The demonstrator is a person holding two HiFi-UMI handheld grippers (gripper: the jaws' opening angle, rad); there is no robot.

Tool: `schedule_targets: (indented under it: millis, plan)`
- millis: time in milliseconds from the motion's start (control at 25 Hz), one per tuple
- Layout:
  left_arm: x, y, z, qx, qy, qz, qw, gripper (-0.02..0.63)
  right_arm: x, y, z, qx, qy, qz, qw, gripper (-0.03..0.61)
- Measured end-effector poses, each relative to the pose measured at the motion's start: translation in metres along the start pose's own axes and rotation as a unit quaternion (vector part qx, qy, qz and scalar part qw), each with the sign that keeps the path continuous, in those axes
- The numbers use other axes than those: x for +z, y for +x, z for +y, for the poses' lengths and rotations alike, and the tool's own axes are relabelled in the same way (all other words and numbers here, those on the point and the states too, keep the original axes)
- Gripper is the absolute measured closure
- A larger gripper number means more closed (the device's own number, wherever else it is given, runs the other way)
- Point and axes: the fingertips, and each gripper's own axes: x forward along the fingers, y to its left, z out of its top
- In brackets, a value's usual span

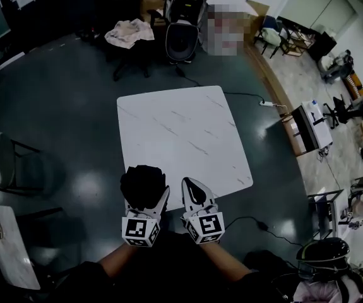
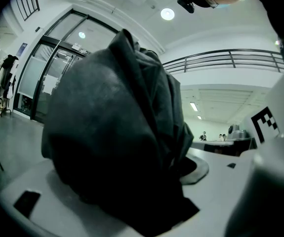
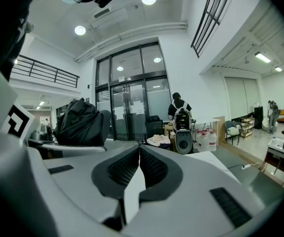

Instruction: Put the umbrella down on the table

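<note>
A folded black umbrella (image 1: 142, 180) is a dark bundle held over the near edge of the white marble table (image 1: 181, 125). My left gripper (image 1: 144, 197) is shut on it, and the fabric hides the jaw tips. In the left gripper view the umbrella (image 2: 117, 132) fills most of the picture, bulging up from between the jaws. My right gripper (image 1: 192, 185) hovers just to the right of it, pointing up and away from the table, with nothing in it. In the right gripper view its jaws (image 3: 139, 149) are pressed together, and the umbrella (image 3: 80, 122) shows at the left.
A grey chair (image 1: 11, 163) stands to the left on the dark floor. Beyond the table are a black speaker-like unit (image 1: 182, 36) and a cloth-draped chair (image 1: 129, 31). A power strip (image 1: 266, 103) with cable lies at the right. Another white table (image 1: 4, 245) is at lower left.
</note>
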Motion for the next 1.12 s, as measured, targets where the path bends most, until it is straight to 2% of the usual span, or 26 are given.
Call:
schedule_targets:
  millis: [200, 400, 600, 800, 1120]
  plan:
    - [0.004, 0.026, 0.027, -0.007, 0.000, 0.016, 0.9999, 0.241, -0.002, 0.037, -0.005, -0.016, 0.006, 0.015, 1.000, 0.561]
    - [0.000, 0.049, 0.043, -0.003, -0.008, 0.031, 0.9995, 0.241, -0.006, 0.058, -0.008, -0.006, 0.010, 0.031, 0.999, 0.561]
    - [-0.019, 0.082, 0.044, -0.002, -0.010, 0.050, 0.9987, 0.241, -0.015, 0.078, -0.036, -0.018, 0.013, 0.034, 0.999, 0.561]
    - [-0.036, 0.107, 0.046, 0.022, -0.014, 0.073, 0.9970, 0.241, -0.022, 0.099, -0.055, 0.007, 0.020, 0.042, 0.999, 0.561]
    - [-0.074, 0.165, 0.036, 0.040, -0.028, 0.126, 0.9908, 0.241, -0.039, 0.116, -0.107, 0.015, 0.055, 0.052, 0.997, 0.561]
